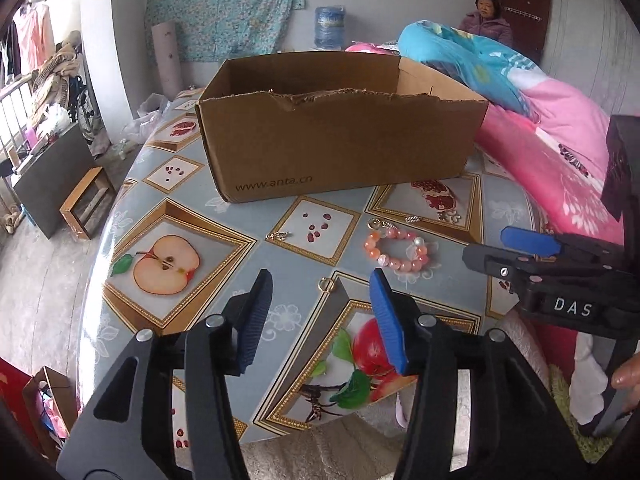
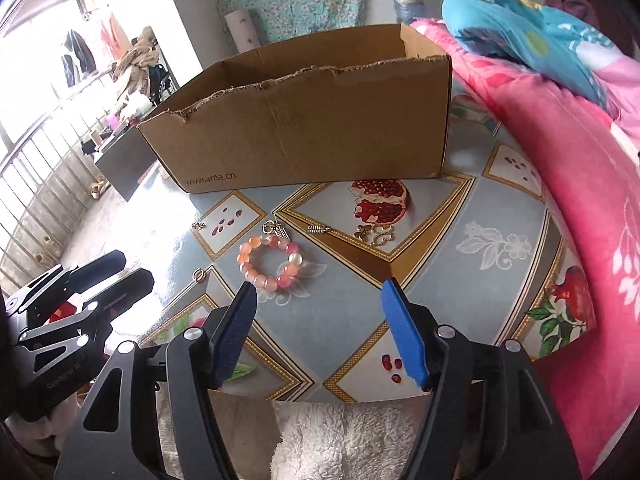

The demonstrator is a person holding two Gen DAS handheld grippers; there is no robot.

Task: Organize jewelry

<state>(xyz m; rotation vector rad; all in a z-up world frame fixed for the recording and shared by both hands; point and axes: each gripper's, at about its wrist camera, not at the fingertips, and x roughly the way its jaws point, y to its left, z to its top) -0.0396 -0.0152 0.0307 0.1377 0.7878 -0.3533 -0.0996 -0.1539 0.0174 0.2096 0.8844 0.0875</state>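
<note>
A pink and orange bead bracelet (image 1: pixel 400 252) (image 2: pixel 270 260) lies on the fruit-patterned tablecloth (image 1: pixel 224 216) in front of an open cardboard box (image 1: pixel 340 144) (image 2: pixel 300 132). Around it lie a gold ring (image 1: pixel 326 284) (image 2: pixel 198 275), a small silver clasp (image 1: pixel 279 235) (image 2: pixel 198 225), a spring-shaped charm (image 1: pixel 412 219) (image 2: pixel 318 229) and a silver butterfly charm (image 1: pixel 450 216) (image 2: pixel 374 234). My left gripper (image 1: pixel 321 280) (image 2: pixel 132 268) hovers open near the table's front edge, just short of the ring. My right gripper (image 2: pixel 320 285) (image 1: pixel 486 246) is open too, to the right of the bracelet. Neither holds anything.
Pink and blue quilts (image 1: pixel 552 140) (image 2: pixel 580 152) are piled against the table's right side, touching the box. A person (image 1: pixel 486 16) sits at the back right. White fluffy fabric (image 2: pixel 340 440) lies below the table's near edge. Furniture and a railing stand on the left.
</note>
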